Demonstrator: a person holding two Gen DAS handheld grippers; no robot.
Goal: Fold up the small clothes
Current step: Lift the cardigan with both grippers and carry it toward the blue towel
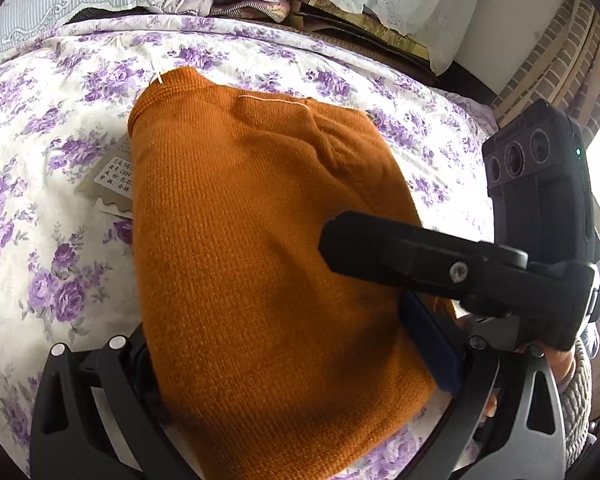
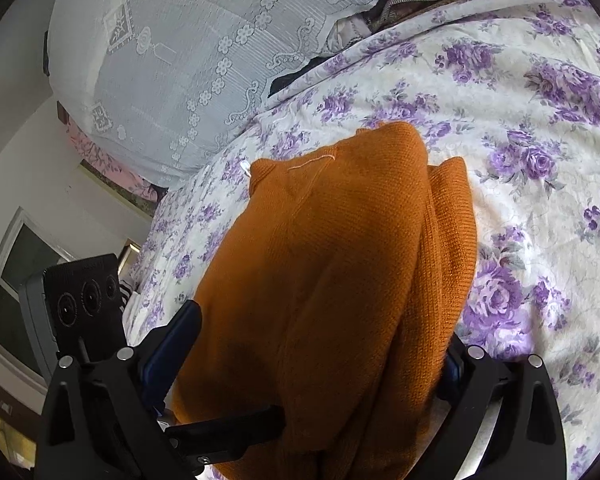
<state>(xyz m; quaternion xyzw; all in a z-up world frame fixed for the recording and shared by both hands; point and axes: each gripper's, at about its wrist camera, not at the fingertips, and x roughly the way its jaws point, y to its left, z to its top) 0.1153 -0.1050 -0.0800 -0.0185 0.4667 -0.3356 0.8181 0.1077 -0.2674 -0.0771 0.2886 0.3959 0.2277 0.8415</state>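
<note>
An orange knitted garment (image 1: 260, 248) lies folded on a bed with a purple-flowered sheet (image 1: 40, 240). It fills the space between the fingers of my left gripper (image 1: 292, 364), which is closed on its near edge. In the right wrist view the same garment (image 2: 340, 280) sits between the fingers of my right gripper (image 2: 308, 356), also closed on its near edge. The right gripper's black finger (image 1: 400, 252) reaches over the cloth from the right in the left view. A paper hang tag (image 1: 114, 178) sticks out from under the garment's left side.
A lace-trimmed white cover (image 2: 188, 60) and piled fabric (image 1: 244, 6) lie at the bed's far side. A brick wall (image 1: 556, 68) stands at the right. A window (image 2: 16, 292) is at the left in the right wrist view.
</note>
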